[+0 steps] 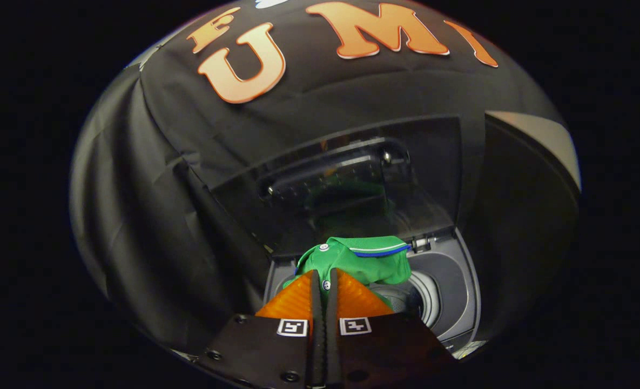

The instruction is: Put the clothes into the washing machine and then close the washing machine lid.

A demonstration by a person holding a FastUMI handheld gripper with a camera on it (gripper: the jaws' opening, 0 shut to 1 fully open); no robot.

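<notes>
In the gripper view, the hand-held gripper has its two fingers drawn almost together, with a fold of the green knit polo shirt with white buttons and a blue-and-white trimmed collar pinched between their tips. The rest of the shirt bunches just ahead of the fingers, hanging above the round opening of the grey top-loading washing machine, whose drum shows beyond and slightly to the right of the fingertips. Further beyond, the dark, glossy, see-through washing machine lid stands raised and tilted back against the black cloth booth wall; a greenish reflection of the shirt shows in it.

Judging from this, the task is roughly at its midpoint: the shirt is carried over the tub but is not yet released inside it. What remains is lowering the garment into the drum, letting go, and then bringing the raised lid down shut. Whether other clothes already lie in the drum cannot be told.
</notes>
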